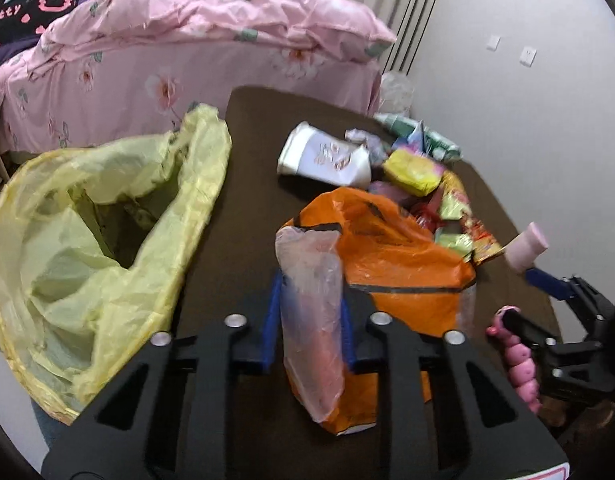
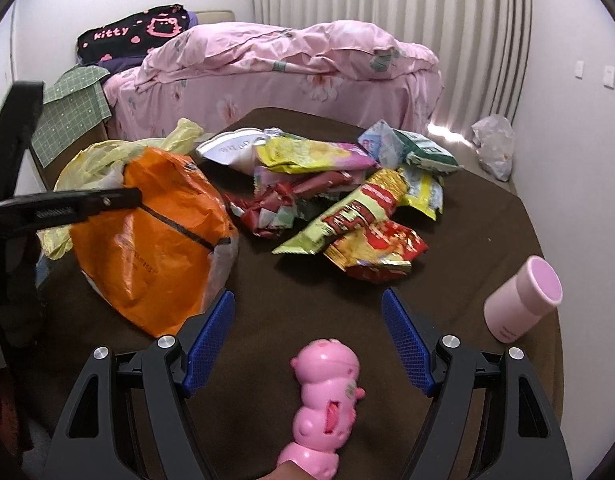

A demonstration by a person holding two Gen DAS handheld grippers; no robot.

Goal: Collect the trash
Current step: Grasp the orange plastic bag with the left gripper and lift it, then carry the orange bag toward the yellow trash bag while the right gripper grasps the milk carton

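My left gripper (image 1: 309, 292) is shut on an orange and clear plastic bag (image 1: 383, 240), held just above the brown table (image 1: 251, 152); the same bag shows at left in the right wrist view (image 2: 155, 236). An open yellow trash bag (image 1: 99, 232) lies left of it. A pile of snack wrappers (image 2: 347, 204) and a white paper cup (image 1: 327, 156) lie on the far part of the table. My right gripper (image 2: 307, 308) is open and empty above bare table, near the bag's right side.
A pink toy pig (image 2: 327, 396) lies between my right gripper's arms. A pink cup (image 2: 523, 300) lies on its side at the table's right edge. A bed with a pink quilt (image 2: 275, 64) stands behind the table. A white crumpled bag (image 2: 493, 144) sits on the floor.
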